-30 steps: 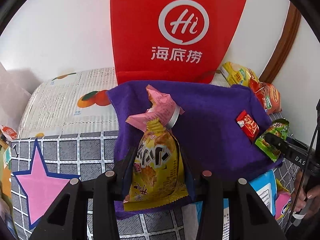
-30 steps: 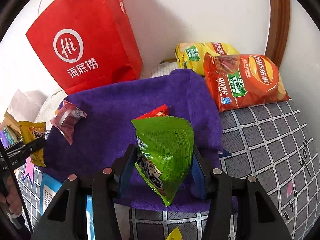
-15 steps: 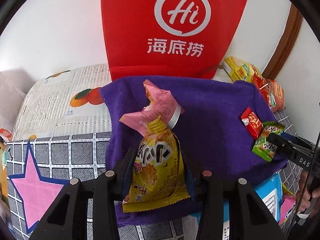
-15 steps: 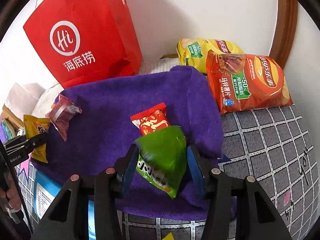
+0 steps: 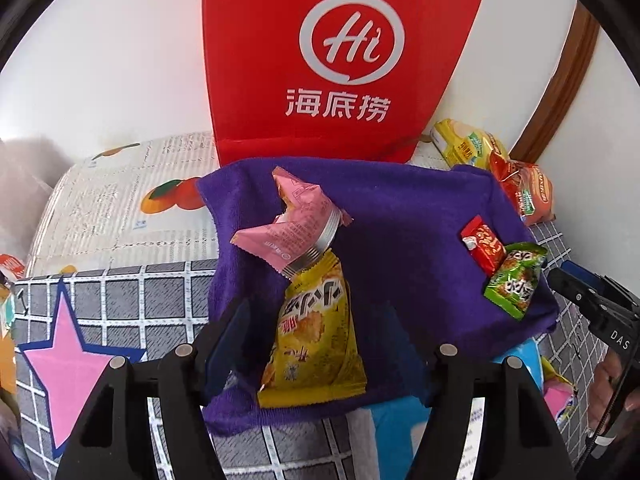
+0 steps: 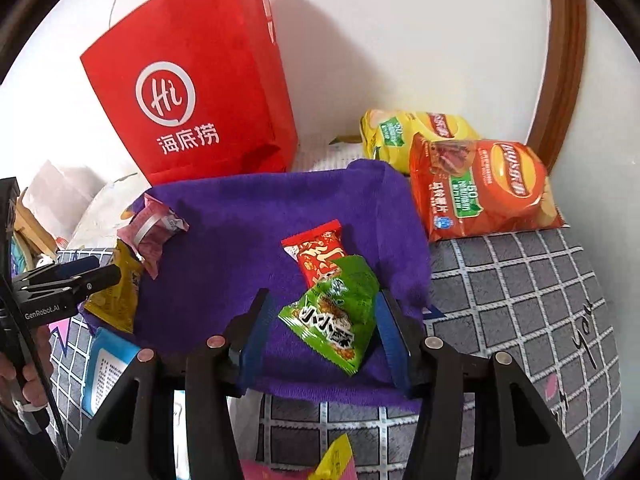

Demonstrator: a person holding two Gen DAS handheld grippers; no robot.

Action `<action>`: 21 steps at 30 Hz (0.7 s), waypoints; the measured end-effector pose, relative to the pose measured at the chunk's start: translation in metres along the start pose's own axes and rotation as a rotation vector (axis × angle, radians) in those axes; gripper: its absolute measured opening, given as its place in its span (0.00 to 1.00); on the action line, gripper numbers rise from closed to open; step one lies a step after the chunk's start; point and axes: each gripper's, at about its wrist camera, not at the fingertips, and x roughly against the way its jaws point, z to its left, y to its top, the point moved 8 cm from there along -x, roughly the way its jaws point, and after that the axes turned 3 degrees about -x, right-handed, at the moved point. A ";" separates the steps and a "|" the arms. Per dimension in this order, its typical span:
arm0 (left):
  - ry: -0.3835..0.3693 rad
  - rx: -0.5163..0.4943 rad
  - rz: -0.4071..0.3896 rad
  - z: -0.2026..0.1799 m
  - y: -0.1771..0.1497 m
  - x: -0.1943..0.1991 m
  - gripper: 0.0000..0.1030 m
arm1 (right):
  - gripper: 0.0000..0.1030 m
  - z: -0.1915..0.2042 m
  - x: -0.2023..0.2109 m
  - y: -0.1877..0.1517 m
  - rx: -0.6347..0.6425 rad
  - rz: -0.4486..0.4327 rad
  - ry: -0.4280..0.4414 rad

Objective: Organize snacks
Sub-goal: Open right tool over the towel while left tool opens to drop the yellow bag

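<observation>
Purple towel (image 5: 400, 216) serves as the sorting spot: both jaws stand released, yellow packet (image 5: 316, 340) and green packet (image 6: 340, 316) lying free on it.

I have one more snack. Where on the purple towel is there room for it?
The purple towel is bare in its middle, between the pink wrapped snack and the red snack packet. Its front corners are crowded: yellow snack bag, green snack bag.

Purple towel (image 6: 240, 240), red bag (image 5: 340, 60) with white logo, grey white-grid cloth (image 6: 520, 300), yellow packet (image 5: 316, 340), green packet (image 6: 340, 316)
</observation>
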 end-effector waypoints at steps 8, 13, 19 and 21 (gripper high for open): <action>0.031 -0.002 -0.028 0.000 -0.013 0.035 0.65 | 0.51 -0.013 0.030 -0.015 -0.081 -0.002 -0.005; 0.038 0.007 -0.048 -0.003 -0.026 0.055 0.65 | 0.51 -0.018 0.046 -0.034 -0.105 0.039 0.002; 0.051 0.004 -0.066 -0.006 -0.041 0.074 0.65 | 0.51 -0.020 0.066 -0.059 -0.113 0.050 0.019; 0.054 0.010 -0.068 -0.005 -0.047 0.078 0.65 | 0.59 -0.019 0.069 -0.067 -0.108 0.058 0.033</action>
